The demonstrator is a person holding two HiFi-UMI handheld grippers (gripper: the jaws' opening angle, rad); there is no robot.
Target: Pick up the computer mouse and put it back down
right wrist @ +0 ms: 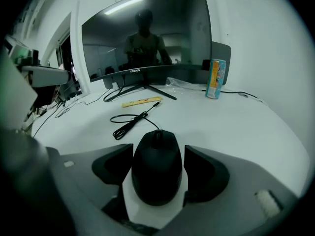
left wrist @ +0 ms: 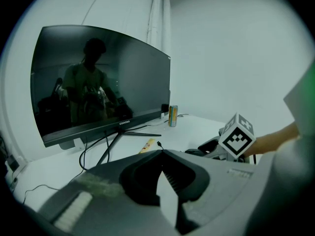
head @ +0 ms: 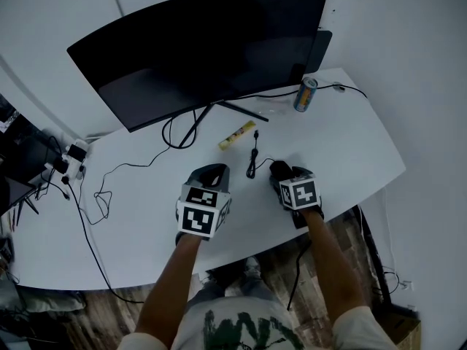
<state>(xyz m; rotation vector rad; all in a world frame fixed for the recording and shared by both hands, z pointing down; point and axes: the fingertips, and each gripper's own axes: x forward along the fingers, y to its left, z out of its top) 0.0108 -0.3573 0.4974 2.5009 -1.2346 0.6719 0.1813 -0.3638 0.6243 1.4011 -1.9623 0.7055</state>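
Note:
A black computer mouse (right wrist: 157,166) lies on the white table (head: 139,203), seen in the head view (head: 278,169) at the centre right. My right gripper (right wrist: 158,150) straddles it, one jaw along each flank, with a sliver of room on the right side, so it is open. Its marker cube (head: 300,192) hides part of the mouse from above. The mouse's coiled cable (right wrist: 129,122) trails away toward the monitor. To the left, my left gripper (head: 211,172) hovers near the table with its tips (left wrist: 161,154) together and nothing in them.
A curved black monitor (head: 204,42) on a thin stand fills the back. A drink can (head: 305,95) stands at the back right, a yellow packet (head: 237,135) lies by the stand, and cables and a power strip (head: 69,159) lie at the left. The table's front edge runs just behind both grippers.

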